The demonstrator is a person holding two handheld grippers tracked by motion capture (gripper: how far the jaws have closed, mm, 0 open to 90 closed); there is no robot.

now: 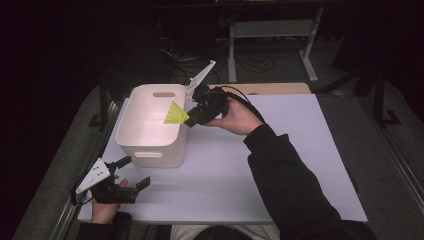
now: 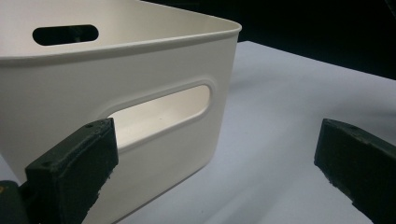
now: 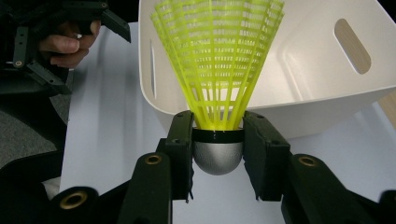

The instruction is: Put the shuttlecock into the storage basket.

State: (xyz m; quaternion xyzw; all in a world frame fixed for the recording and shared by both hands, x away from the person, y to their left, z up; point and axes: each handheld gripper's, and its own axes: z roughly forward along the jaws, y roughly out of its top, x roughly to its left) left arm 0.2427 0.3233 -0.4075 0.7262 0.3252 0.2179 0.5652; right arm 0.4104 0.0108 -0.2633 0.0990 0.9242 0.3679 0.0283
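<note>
Right hand-held gripper (image 3: 217,149) clamps yellow shuttlecock (image 3: 218,56) over white bin's rim (image 1: 181,125).

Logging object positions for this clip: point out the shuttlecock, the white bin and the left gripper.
shuttlecock (image 3: 218,70): right gripper view, on its yellow skirt.
white bin (image 1: 150,150): high view, on its near wall.
left gripper (image 1: 136,172): high view, midway between its open fingertips.

Smooth plastic bin (image 1: 150,131), yellow plastic-mesh shuttlecock (image 3: 217,56) — matt white tabletop (image 1: 280,165)

Black tools (image 1: 192,119), brass screws (image 3: 152,159), grey plate (image 1: 94,176), dark sleeve (image 1: 290,175).
</note>
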